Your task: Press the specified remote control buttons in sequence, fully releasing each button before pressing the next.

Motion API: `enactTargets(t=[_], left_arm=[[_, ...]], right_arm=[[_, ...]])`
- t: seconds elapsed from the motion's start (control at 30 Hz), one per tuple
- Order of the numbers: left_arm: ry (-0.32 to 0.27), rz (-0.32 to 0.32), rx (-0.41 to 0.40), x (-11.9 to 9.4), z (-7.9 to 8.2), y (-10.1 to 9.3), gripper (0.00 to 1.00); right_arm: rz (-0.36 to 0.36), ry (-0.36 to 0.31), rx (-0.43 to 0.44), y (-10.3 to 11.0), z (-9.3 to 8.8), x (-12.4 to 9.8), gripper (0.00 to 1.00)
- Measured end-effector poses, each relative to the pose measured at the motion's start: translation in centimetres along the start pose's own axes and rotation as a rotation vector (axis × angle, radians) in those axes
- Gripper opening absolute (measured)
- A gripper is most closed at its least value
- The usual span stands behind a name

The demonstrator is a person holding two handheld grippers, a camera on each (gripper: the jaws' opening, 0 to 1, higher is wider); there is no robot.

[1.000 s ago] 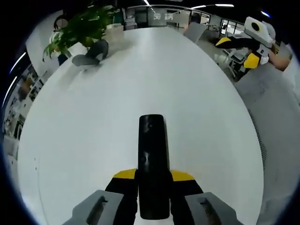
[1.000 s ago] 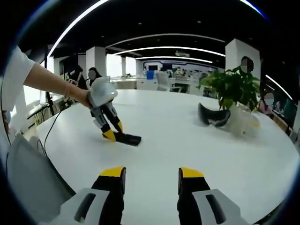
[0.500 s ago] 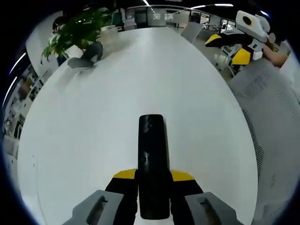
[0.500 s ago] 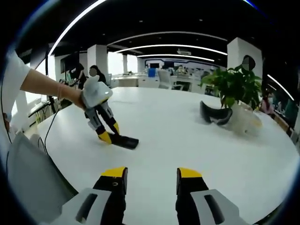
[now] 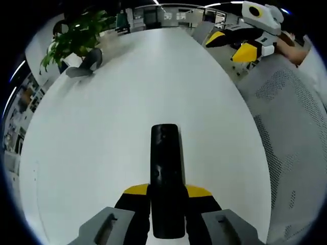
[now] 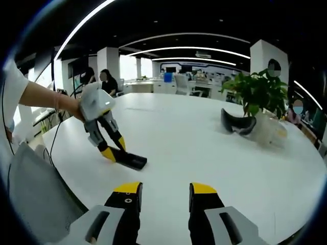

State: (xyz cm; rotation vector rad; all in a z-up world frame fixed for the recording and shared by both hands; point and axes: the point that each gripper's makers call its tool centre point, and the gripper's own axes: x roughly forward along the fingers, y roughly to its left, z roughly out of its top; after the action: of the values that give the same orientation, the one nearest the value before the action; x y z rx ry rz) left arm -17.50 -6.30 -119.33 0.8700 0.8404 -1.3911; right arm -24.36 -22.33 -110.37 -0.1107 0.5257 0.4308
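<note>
though unlabelled, remote [image 5: 165, 168] between tongs [image 5: 165, 191]

remote [image 5: 165, 168]: near end hidden between left tool [image 5: 166, 196] jaws | buttons too blurred to tell

Left claw [image 5: 167, 196]: two black jaws with yellow tips, each on a grey moulded base with a dark oblong slot, bottom centre of the left gripper view. In the right gripper view, centre left, it [image 6: 115, 153] showed a pale grey housing above black jaws.

Right claw [image 6: 165, 190]: same make, bottom centre of the right gripper view.

Sleeve [image 6: 11, 84]: white, short, at the far left edge.
</note>
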Motion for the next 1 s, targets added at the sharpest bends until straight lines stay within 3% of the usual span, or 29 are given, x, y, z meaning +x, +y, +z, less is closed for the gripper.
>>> enactTargets(t=[0.47, 1.0], left_arm=[[-0.006, 0.009, -0.01, 0.0, 0.1, -2.3, 0.24], [0.002, 0.006, -0.002, 0.1, 0.2, -4.5, 0.24]], right_arm=[[0.015, 0.02, -0.012, 0.4, -0.3, 0.2, 0.34], [0.08, 0.077, -0.04, 1.8, -1.2, 0.5, 0.34]])
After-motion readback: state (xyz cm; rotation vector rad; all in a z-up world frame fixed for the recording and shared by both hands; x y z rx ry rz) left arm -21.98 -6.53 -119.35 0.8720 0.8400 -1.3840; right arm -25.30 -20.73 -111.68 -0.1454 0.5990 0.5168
